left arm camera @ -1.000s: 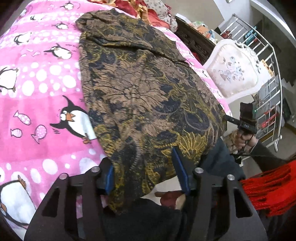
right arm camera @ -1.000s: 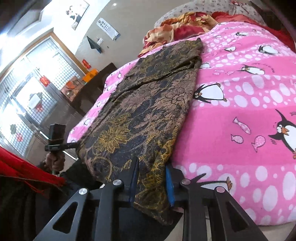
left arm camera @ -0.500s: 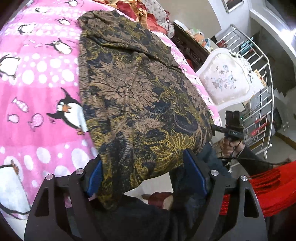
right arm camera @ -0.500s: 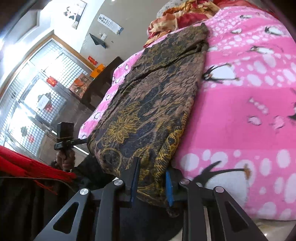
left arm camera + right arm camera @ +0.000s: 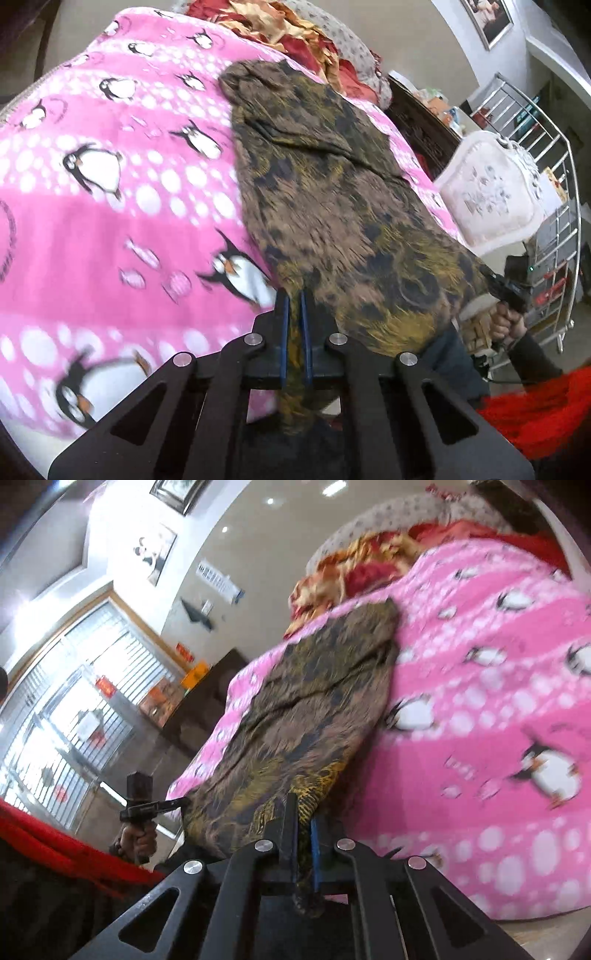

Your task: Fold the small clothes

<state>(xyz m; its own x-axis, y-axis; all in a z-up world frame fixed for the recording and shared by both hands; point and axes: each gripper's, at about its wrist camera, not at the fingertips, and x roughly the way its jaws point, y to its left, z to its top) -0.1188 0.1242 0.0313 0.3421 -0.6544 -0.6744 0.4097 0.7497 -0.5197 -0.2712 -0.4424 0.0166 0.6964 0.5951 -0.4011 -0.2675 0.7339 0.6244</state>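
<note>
- Cloth (image 5: 332, 206) with brown, black and yellow flowers lies long across the pink blanket (image 5: 110, 221); its far end reaches toward the red and gold bedding (image 5: 291, 33) at the head of the bed.
- Its near end hangs a little off the blanket's edge, and both tools hold it there.
- The left gripper (image 5: 294, 295) is pinched tight on the near corner of the cloth that sits next to the blanket's penguins; a strip of cloth shows between its blue pads (image 5: 283, 332).
- The right gripper (image 5: 301, 812) is pinched tight on the other near corner of the cloth, with yellow cloth squeezed between its two fingers.
- In the left camera, the right hand (image 5: 506, 325) holds its handle just past the cloth's far near-corner.
- In the right camera, the left hand (image 5: 138, 840) holds its handle beside the cloth's other corner.
- A white chair (image 5: 491, 199) stands off the side of the blanket, near a metal railing (image 5: 561, 206).
- Both pictures are a bit blurry.
</note>
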